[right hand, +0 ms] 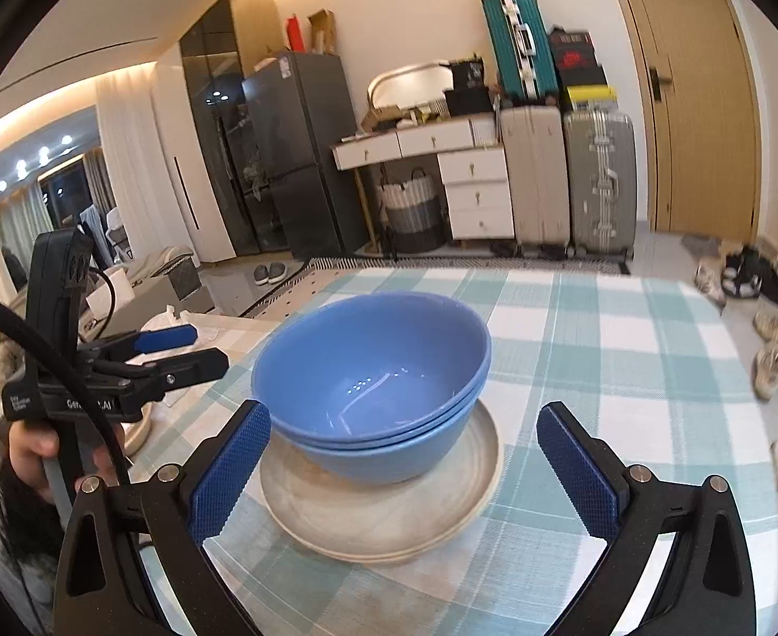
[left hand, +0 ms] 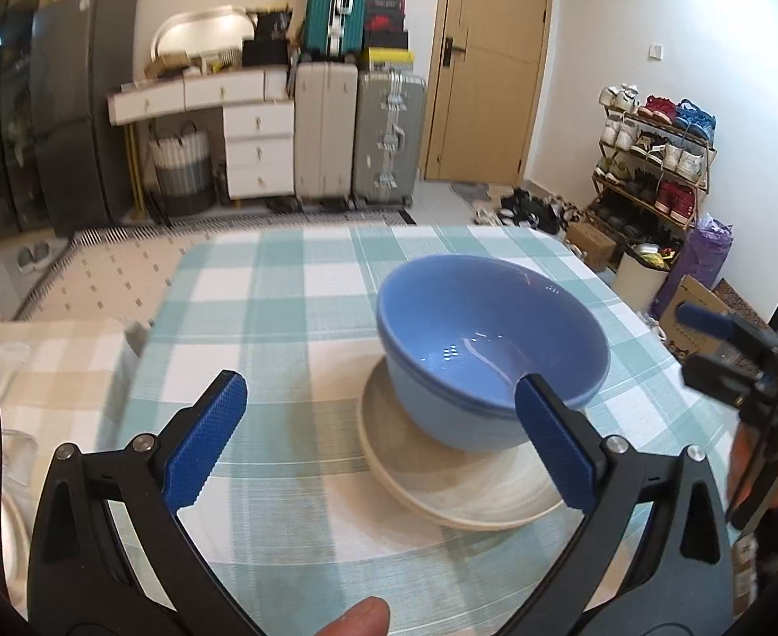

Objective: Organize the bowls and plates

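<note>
Two blue bowls (left hand: 489, 350) sit nested on stacked beige plates (left hand: 442, 482) on the checked tablecloth (left hand: 282, 286). In the right wrist view the bowls (right hand: 373, 381) rest on the plates (right hand: 383, 514) straight ahead. My left gripper (left hand: 383, 440) is open and empty, to the left of the stack, its right fingertip in front of the bowls. My right gripper (right hand: 404, 471) is open and empty, just short of the stack. The left gripper shows in the right wrist view (right hand: 176, 350); the right gripper shows in the left wrist view (left hand: 717, 339).
The table's far edge (left hand: 367, 228) faces suitcases (left hand: 357, 138), a white drawer desk (left hand: 229, 122) and a door (left hand: 489, 63). A shoe rack (left hand: 654, 159) stands at right. Another pale dish (right hand: 139, 424) lies at the table's left edge, behind the left gripper.
</note>
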`<control>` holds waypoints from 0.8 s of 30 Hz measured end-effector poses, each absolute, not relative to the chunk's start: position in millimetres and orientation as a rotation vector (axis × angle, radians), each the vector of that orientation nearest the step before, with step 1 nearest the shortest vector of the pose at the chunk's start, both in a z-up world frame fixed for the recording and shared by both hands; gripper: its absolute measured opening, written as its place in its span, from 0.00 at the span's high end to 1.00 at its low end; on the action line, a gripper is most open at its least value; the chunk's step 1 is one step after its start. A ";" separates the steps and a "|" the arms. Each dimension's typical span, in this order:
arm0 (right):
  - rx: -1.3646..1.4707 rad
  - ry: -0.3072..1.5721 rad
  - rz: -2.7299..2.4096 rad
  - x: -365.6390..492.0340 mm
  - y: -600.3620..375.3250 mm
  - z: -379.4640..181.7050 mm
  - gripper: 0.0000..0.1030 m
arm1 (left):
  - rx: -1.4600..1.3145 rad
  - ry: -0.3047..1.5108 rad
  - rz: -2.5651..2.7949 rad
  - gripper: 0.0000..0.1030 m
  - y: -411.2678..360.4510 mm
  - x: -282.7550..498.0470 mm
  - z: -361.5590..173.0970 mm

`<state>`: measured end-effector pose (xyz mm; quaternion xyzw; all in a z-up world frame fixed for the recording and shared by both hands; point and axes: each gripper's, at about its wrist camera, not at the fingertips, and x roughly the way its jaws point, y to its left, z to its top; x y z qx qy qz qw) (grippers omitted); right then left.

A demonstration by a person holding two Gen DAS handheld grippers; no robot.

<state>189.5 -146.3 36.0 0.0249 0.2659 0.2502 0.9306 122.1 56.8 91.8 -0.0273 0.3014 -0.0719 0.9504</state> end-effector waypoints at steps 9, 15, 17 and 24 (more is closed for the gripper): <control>-0.004 0.440 0.518 143.5 -163.6 33.4 0.01 | -0.049 0.547 -0.118 0.02 71.9 70.2 78.3; -0.019 0.423 0.514 126.8 -170.6 24.5 0.01 | -0.069 0.534 -0.090 0.02 84.0 47.8 61.4; -0.021 0.423 0.514 123.2 -172.2 20.0 0.01 | -0.073 0.529 -0.085 0.02 87.0 42.9 56.2; -0.041 0.413 0.506 112.1 -176.6 2.3 0.01 | -0.042 0.497 -0.064 0.02 88.4 35.4 37.9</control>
